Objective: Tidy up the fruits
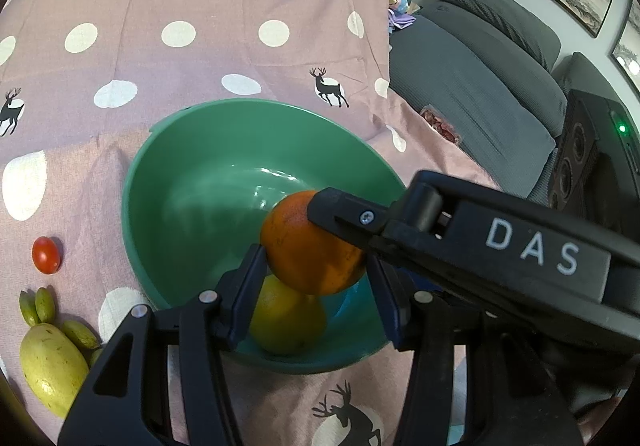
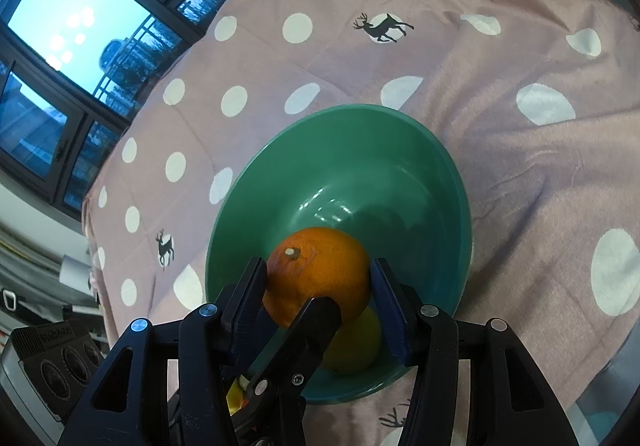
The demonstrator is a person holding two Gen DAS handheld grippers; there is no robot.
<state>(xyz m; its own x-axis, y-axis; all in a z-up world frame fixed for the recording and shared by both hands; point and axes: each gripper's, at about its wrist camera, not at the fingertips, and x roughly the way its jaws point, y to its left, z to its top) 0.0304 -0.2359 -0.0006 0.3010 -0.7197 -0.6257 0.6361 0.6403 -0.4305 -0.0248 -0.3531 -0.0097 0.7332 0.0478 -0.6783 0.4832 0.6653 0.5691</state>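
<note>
Lemon (image 1: 286, 320) half hidden under orange (image 1: 310, 244)

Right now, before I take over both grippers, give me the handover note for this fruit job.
Left gripper: fingers against both sides of the round orange fruit, apparently gripping it.
Right gripper: closed across the same fruit from another angle.
The fruit hangs over the green plastic bowl.
Done: a round yellow fruit already lies inside the bowl.
Left: drop the orange fruit in, then the small red tomato, pale yellow-green oblong fruit and small green fruits lying on the pink spotted cloth.
</note>
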